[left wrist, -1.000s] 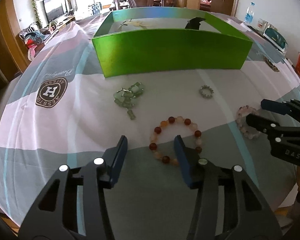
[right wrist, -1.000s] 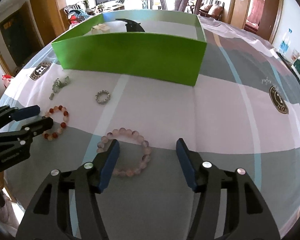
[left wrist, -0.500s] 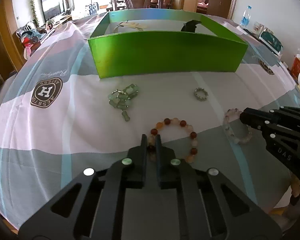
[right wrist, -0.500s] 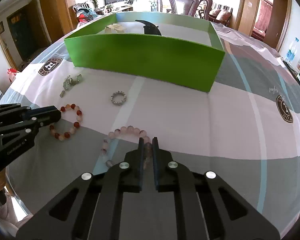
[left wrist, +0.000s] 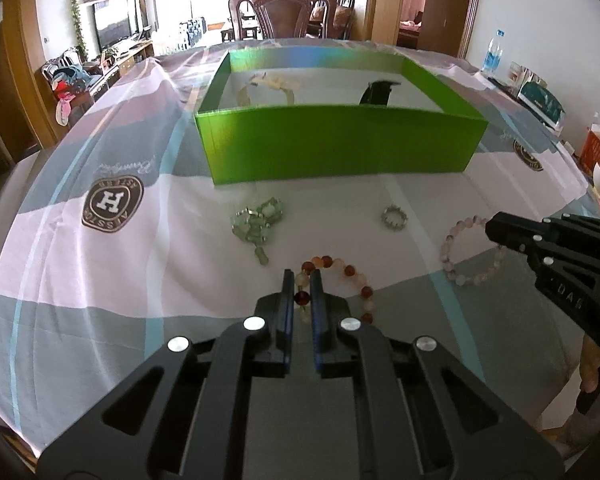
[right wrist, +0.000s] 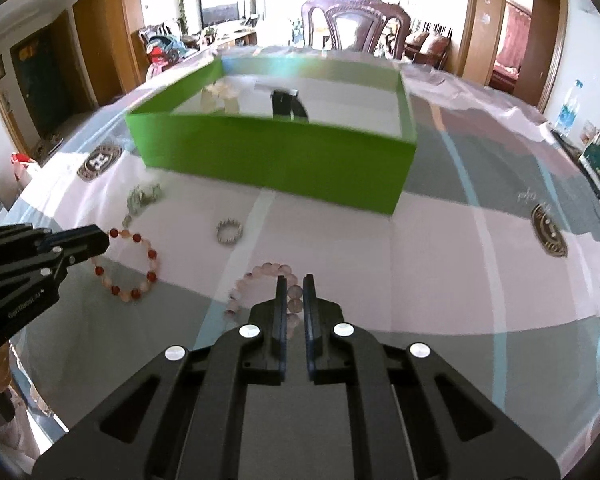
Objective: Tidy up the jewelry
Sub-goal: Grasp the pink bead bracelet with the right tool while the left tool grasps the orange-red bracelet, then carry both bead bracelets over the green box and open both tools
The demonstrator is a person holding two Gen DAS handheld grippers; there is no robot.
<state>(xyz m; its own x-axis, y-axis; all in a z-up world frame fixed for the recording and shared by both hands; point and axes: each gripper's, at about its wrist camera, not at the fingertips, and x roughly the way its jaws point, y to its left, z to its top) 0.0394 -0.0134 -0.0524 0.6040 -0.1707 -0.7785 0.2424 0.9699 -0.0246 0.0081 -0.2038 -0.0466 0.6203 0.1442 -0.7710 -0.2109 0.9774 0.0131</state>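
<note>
My left gripper [left wrist: 301, 280] is shut on the left side of a red and orange bead bracelet [left wrist: 354, 276], whose beads show between the pads. My right gripper [right wrist: 291, 286] is shut on a pale pink bead bracelet [right wrist: 256, 274]. Each gripper also appears from the side in the other view: the right gripper [left wrist: 490, 229] on the pink bracelet [left wrist: 454, 240], the left gripper [right wrist: 102, 242] on the red bracelet [right wrist: 142, 280]. Both bracelets lie on the tablecloth. A green box [left wrist: 340, 152] stands open beyond them, holding a pale bracelet [left wrist: 272, 84] and a black item [left wrist: 376, 94].
A green stone bracelet [left wrist: 258, 220] and a small silver ring [left wrist: 394, 218] lie on the cloth between the grippers and the box. A wooden chair [left wrist: 282, 12] stands past the table's far edge. Boxes and a bottle [left wrist: 493, 54] sit at the right edge.
Both grippers went from wide open to shut, the left on the red bracelet and the right on the pink one. Both views have tilted slightly, showing more of the box's inside.
</note>
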